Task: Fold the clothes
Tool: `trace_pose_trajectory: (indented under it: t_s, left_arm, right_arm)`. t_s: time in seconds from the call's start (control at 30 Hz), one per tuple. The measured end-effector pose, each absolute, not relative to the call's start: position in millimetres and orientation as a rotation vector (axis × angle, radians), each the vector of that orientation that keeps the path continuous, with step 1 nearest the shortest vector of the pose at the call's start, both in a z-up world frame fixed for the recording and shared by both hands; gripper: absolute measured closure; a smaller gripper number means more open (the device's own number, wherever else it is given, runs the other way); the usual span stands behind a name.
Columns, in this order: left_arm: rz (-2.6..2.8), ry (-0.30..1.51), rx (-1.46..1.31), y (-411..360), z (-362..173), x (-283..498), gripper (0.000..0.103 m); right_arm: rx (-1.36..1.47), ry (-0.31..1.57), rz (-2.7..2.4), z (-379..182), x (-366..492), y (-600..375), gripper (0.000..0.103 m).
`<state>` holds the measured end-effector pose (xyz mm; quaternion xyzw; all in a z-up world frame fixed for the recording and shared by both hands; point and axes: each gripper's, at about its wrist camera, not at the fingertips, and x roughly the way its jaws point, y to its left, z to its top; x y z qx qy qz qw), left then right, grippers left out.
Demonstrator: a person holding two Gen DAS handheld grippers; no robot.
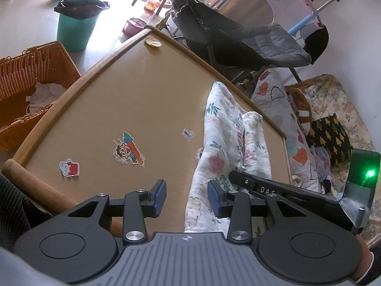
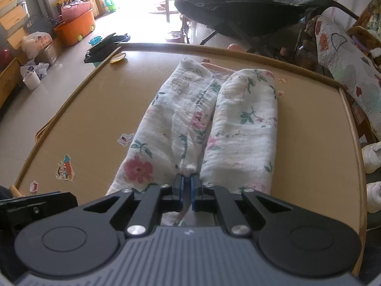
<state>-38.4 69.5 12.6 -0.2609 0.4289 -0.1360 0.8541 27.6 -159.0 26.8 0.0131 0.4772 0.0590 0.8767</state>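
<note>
Floral cloth pinched by right fingers; left fingers apart, empty.

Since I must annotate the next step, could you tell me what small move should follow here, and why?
Probably lift the right gripper slightly and carry the pinched fold of the floral garment toward its far end. Its fingers are shut on the cloth at the near middle, while the left gripper stands open beside the garment's edge, gripping nothing.

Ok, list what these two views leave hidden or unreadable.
- Floral cloth, right wrist view: its near edge is hidden under the right gripper.
- Wicker basket, left wrist view: cut off by the left edge.
- Right gripper's label, left wrist view: partly hidden by the left gripper.
</note>
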Motion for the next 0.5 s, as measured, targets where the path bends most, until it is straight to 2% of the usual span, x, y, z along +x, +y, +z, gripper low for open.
trace_pose_trajectory:
  t_s: [0.1,0.2,0.27,0.5]
  left_arm:
    - [-0.282,0.903,-0.525,67.3,12.9,-38.9,0.062]
    - [-0.270,0.900,-0.498,65.5,14.1,-39.6,0.062]
    - [-0.262,0.900,-0.487,64.5,14.8,-39.4,0.062]
    - [-0.250,0.910,-0.439,54.6,15.4,-36.6,0.062]
  right_arm:
    - [0.084,0.992,0.151,29.0,25.4,-165.2,0.092]
    - [0.103,0.952,0.182,44.0,14.2,-171.1,0.078]
    - [0.094,0.900,0.188,56.5,1.0,-175.5,0.064]
    - [0.161,0.875,0.112,59.9,-14.1,-195.1,0.059]
